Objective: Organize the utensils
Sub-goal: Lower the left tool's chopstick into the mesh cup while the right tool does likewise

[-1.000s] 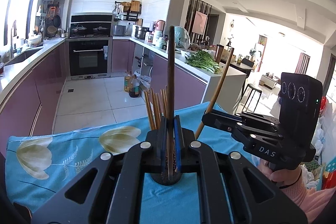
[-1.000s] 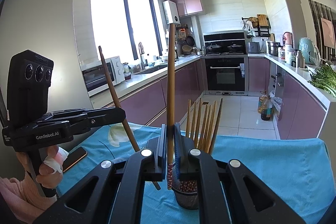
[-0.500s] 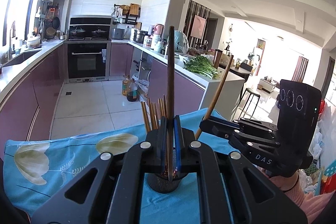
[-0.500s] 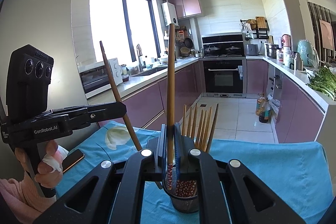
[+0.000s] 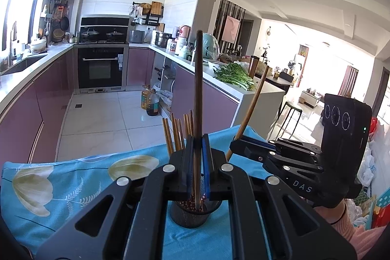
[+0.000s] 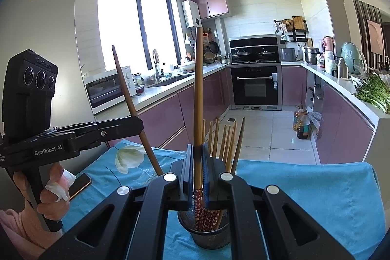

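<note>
My left gripper is clamped tight on one dark chopstick, upright, its lower tip hanging inside the mouth of the black mesh holder. My right gripper is likewise closed on a lighter chopstick with a red patterned end, that end dipped into the same holder. Holder stands on the blue floral cloth, with a bundle of other chopsticks leaning in it toward the far side. Cloth's far edge drops off just behind the holder; open tiled floor beyond, so plenty of room above and ahead, tight only between the two grippers, which sit close side by side. Both grippers tilt slightly downward. In the right view a hand wraps the left handle, something white on a finger; a phone lies on the cloth just beside it. Holder's base is half hidden by my own jaws in both views; I can't tell if either tip touches the bottom.
</note>
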### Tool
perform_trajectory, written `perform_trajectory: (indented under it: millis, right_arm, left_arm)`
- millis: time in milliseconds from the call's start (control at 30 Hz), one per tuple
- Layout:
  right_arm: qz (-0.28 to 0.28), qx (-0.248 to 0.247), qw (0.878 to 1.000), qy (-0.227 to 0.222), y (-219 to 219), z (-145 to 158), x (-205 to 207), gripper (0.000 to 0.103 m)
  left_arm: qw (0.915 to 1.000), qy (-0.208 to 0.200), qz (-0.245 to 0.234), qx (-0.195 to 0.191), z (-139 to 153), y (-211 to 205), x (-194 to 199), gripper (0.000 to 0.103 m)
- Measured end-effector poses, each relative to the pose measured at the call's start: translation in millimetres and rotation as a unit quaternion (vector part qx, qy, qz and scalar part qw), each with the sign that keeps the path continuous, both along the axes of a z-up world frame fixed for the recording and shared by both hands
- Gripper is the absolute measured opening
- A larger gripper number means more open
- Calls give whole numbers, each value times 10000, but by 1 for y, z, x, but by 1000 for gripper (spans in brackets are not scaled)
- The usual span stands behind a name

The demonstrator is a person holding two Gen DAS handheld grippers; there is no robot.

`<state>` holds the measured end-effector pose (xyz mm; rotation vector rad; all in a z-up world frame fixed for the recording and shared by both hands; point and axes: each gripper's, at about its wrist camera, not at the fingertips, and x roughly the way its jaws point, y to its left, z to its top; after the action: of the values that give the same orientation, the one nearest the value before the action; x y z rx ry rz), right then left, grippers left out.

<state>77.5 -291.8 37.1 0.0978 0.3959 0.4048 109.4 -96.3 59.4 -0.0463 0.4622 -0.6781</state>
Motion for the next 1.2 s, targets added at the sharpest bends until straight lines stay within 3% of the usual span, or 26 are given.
perform_trajectory:
  millis: [1200]
  right_arm:
    - [-123,-102,9995,254,3,-14,20,6]
  left_arm:
    - [9994,295,-16,163,-9,-10,14,7]
